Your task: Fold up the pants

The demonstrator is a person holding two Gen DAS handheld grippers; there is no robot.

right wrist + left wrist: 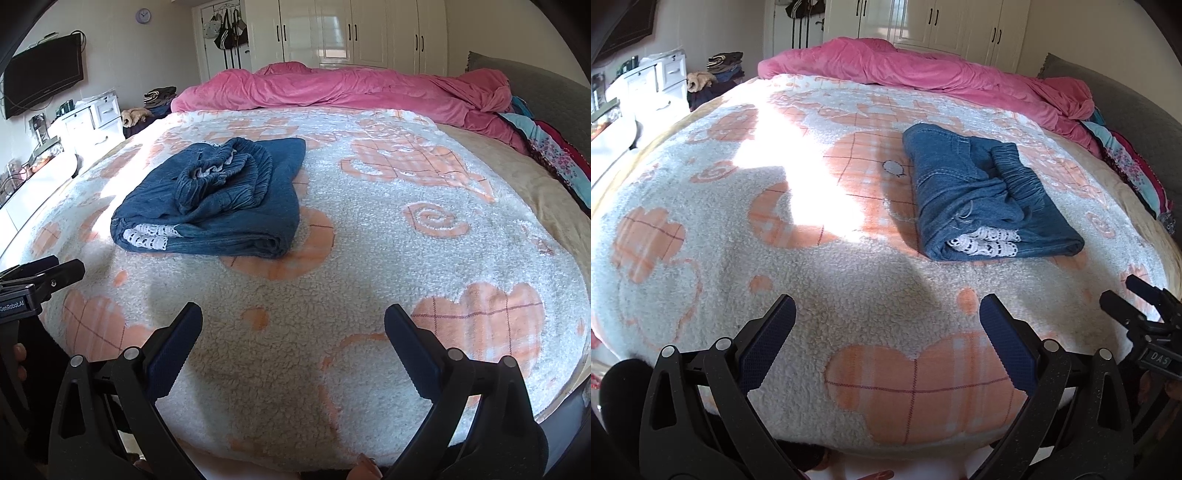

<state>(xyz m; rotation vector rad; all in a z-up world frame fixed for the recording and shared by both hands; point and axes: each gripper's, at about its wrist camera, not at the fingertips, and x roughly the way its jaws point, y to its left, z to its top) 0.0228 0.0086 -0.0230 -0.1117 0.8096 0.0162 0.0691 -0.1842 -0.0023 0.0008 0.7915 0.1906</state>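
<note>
The blue denim pants (982,195) lie folded into a compact bundle on the fleece blanket, with the elastic waistband on top and white lace trim showing at the near edge. In the right wrist view the pants (214,199) sit left of centre. My left gripper (888,314) is open and empty, held over the blanket's near edge, well short of the pants. My right gripper (293,321) is open and empty too, near the bed's front edge. Each gripper shows at the edge of the other's view: the right gripper (1126,299) and the left gripper (48,269).
The white and orange fleece blanket (775,258) covers the bed. A pink duvet (923,70) is bunched along the far side. Colourful cloths (1126,158) lie at the right by a grey headboard. White drawers (92,122) and a wall TV (40,81) stand on the left.
</note>
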